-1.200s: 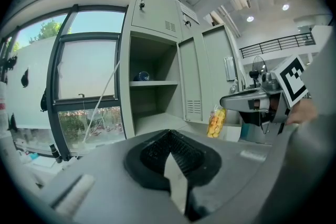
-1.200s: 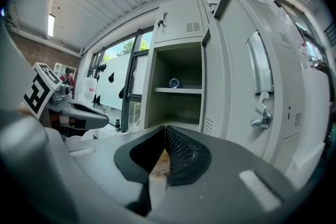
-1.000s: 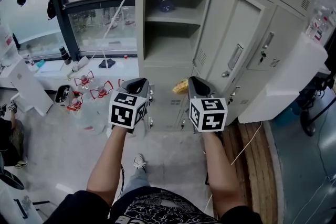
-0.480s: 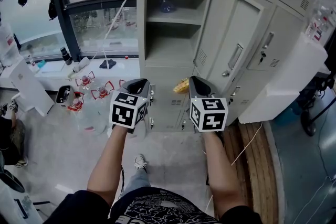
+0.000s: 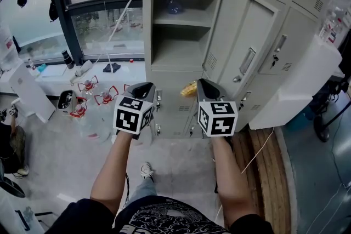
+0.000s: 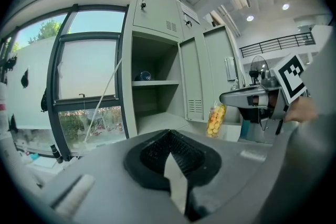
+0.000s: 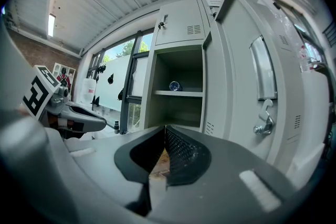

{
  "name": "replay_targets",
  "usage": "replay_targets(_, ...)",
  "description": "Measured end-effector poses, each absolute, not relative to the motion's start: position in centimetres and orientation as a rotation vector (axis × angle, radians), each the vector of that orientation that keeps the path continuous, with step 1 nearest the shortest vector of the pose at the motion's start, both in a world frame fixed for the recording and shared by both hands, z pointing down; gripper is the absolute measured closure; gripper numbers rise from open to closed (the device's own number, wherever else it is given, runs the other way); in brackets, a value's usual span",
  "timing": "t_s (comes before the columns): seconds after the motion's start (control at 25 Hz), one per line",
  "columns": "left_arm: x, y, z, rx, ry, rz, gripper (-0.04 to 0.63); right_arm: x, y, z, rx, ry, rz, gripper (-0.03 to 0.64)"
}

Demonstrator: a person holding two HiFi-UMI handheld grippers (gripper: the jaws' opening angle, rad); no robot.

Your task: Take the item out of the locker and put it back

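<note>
An open grey locker (image 5: 181, 49) stands in front of me, its door (image 5: 241, 46) swung out to the right. A small bluish object (image 5: 173, 5) rests on its upper shelf and also appears as a bluish object (image 7: 174, 86) in the right gripper view. The lower shelf (image 5: 175, 55) is bare. My right gripper (image 5: 204, 86) is shut on a yellow snack bag (image 5: 189, 89), held below the open compartment. The left gripper view shows that snack bag (image 6: 215, 120) hanging from the right gripper's tip. My left gripper (image 5: 145, 87) is shut with nothing in it, level with the right.
More closed lockers (image 5: 285, 35) run to the right, with a white box (image 5: 299, 90) leaning beside them. Water jugs with red handles (image 5: 90, 93) sit on the floor at left below a window (image 5: 104, 24). A wooden board (image 5: 263, 172) lies at right.
</note>
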State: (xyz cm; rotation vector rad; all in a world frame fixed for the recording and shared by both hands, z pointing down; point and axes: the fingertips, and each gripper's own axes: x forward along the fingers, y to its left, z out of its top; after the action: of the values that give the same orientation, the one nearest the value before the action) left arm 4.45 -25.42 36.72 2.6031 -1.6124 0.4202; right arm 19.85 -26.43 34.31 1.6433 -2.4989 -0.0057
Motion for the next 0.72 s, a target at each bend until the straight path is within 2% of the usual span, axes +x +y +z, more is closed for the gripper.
replay_targets(0.72,2.6,-28.5,36.8,2.590,-1.622,0.449,0.594,18.2,-30.3,33.9,1.648,-2.517,0.002,0.589)
